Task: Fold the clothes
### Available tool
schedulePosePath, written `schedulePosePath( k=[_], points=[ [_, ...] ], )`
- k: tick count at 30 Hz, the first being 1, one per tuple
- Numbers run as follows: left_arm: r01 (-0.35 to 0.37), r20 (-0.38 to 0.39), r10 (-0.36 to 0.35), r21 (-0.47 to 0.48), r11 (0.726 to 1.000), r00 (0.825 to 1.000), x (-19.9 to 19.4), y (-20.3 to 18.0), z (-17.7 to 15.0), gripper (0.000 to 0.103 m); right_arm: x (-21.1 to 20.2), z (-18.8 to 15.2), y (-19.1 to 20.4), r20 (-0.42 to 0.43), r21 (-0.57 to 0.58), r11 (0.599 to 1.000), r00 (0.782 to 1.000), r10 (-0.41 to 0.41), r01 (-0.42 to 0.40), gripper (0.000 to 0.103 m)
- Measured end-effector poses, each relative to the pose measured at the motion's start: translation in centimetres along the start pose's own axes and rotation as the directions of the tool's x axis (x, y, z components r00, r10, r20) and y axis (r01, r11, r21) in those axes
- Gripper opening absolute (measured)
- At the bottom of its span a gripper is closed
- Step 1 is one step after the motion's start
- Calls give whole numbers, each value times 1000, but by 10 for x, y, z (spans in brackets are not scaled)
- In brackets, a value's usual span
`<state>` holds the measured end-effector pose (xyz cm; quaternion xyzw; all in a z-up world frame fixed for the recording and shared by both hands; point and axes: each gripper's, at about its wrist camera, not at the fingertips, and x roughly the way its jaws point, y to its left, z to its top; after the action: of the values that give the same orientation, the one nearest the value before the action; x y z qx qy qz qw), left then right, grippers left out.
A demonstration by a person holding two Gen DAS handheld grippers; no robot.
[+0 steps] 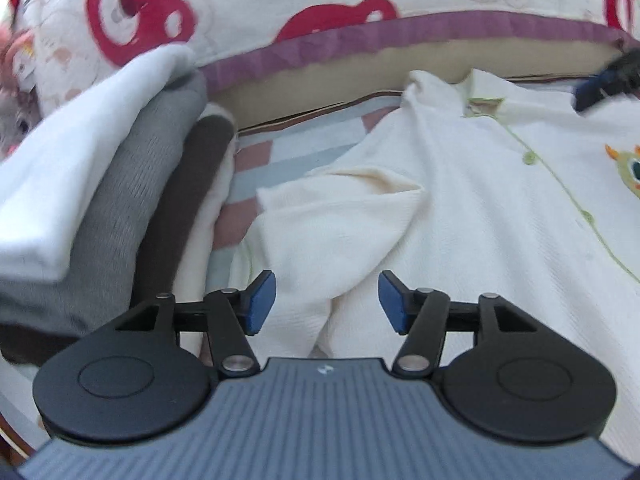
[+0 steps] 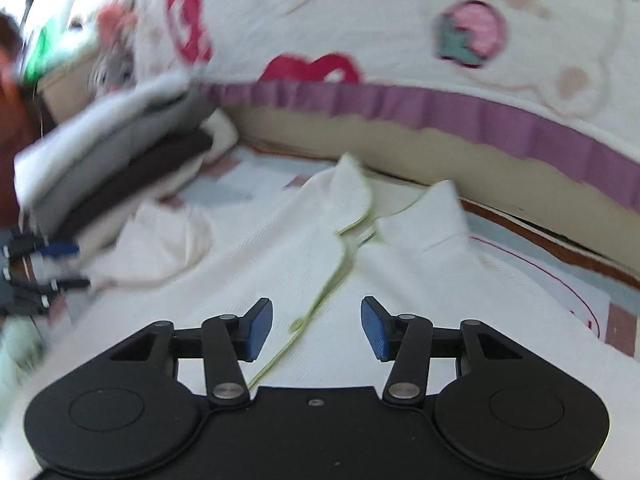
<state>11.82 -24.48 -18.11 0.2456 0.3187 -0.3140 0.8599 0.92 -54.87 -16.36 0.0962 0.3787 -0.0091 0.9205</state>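
Note:
A cream baby garment [image 1: 460,208] with green trim and an owl patch [image 1: 628,172] lies spread on the bed. Its sleeve [image 1: 340,216] is bunched toward the left. My left gripper [image 1: 327,302] hovers open just over the sleeve's lower folds, nothing between its blue pads. In the right wrist view the same garment [image 2: 304,248] shows its collar [image 2: 356,196] and green placket. My right gripper [image 2: 317,328] is open above the placket, holding nothing. The other gripper [image 2: 44,268] shows blurred at the left edge there, and the right one [image 1: 604,84] at the top right of the left wrist view.
A stack of folded clothes [image 1: 100,184], white, grey and brown, sits at the left on the striped bed sheet [image 1: 280,160]. A cream blanket with red shapes and a purple border [image 1: 400,32] rises behind. A stuffed toy [image 1: 12,92] lies at the far left.

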Motion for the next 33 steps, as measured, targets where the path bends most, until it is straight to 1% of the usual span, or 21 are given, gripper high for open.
schedulePosePath(
  k=[4, 7, 8, 9, 10, 11, 12, 14, 16, 18, 19, 21, 24, 25, 26, 27, 28, 29, 30, 32, 33],
  points=[
    [-17, -83, 15, -29, 999, 996, 9, 9, -15, 56, 6, 2, 33, -13, -58, 998, 1000, 9, -10, 55],
    [-23, -81, 18, -66, 998, 997, -2, 17, -32, 56, 8, 5, 54, -13, -59, 998, 1000, 28, -28, 55],
    [-25, -84, 16, -111, 994, 996, -2, 23, -35, 56, 10, 6, 61, -19, -58, 998, 999, 36, -37, 55],
    [-6, -94, -13, -201, 980, 996, -1, 33, -38, 56, 13, 8, 69, -27, -58, 997, 999, 43, -45, 55],
    [14, -101, -45, -293, 956, 994, 1, 44, -41, 56, 16, 10, 77, -37, -61, 997, 998, 48, -50, 55],
    [68, -97, -119, -421, 904, 988, 4, 58, -45, 56, 20, 11, 87, -45, -70, 996, 998, 48, -51, 55],
    [125, -80, -195, -528, 840, 977, 8, 70, -51, 56, 23, 12, 97, -48, -80, 995, 997, 53, -56, 55],
    [157, -54, -243, -623, 766, 969, 12, 78, -59, 56, 29, 15, 116, -50, -93, 993, 996, 70, -74, 55],
    [146, -34, -210, -609, 780, 977, 13, 73, -58, 56, 37, 18, 133, -51, -93, 991, 995, 90, -94, 55],
    [116, -12, -155, -603, 789, 988, 15, 70, -56, 57, 46, 19, 149, -56, -99, 989, 993, 103, -108, 55],
    [107, -5, -139, -615, 781, 990, 17, 71, -56, 58, 50, 18, 156, -61, -109, 988, 993, 100, -106, 55],
    [105, 12, -128, -655, 748, 992, 24, 74, -56, 64, 59, 18, 170, -73, -130, 986, 993, 93, -102, 55],
    [88, 13, -111, -710, 699, 994, 37, 81, -57, 65, 69, 16, 175, -76, -156, 984, 995, 71, -82, 55],
    [104, 33, -116, -716, 691, 993, 39, 84, -58, 65, 73, 16, 175, -77, -165, 983, 995, 63, -75, 55],
    [121, 53, -120, -721, 682, 991, 41, 86, -58, 62, 76, 16, 176, -77, -174, 982, 996, 55, -67, 55],
    [137, 72, -122, -724, 677, 990, 43, 88, -59, 49, 80, 15, 176, -77, -182, 981, 996, 46, -60, 55],
    [139, 80, -116, -702, 699, 990, 42, 86, -56, 35, 84, 15, 177, -77, -191, 980, 996, 38, -52, 55],
    [140, 88, -110, -679, 720, 990, 41, 83, -54, 10, 86, 14, 177, -75, -198, 979, 997, 30, -45, 55],
    [140, 96, -101, -654, 743, 990, 39, 80, -51, 9, 87, 13, 176, -72, -204, 978, 997, 23, -37, 55],
    [91, 133, -20, -558, 825, 991, 25, 63, -43, 7, 88, 10, 174, -71, -219, 975, 997, 12, -27, 55],
    [65, 161, 18, -496, 866, 987, 15, 52, -38, 7, 89, 8, 173, -70, -226, 974, 997, 7, -23, 55]
  ],
)
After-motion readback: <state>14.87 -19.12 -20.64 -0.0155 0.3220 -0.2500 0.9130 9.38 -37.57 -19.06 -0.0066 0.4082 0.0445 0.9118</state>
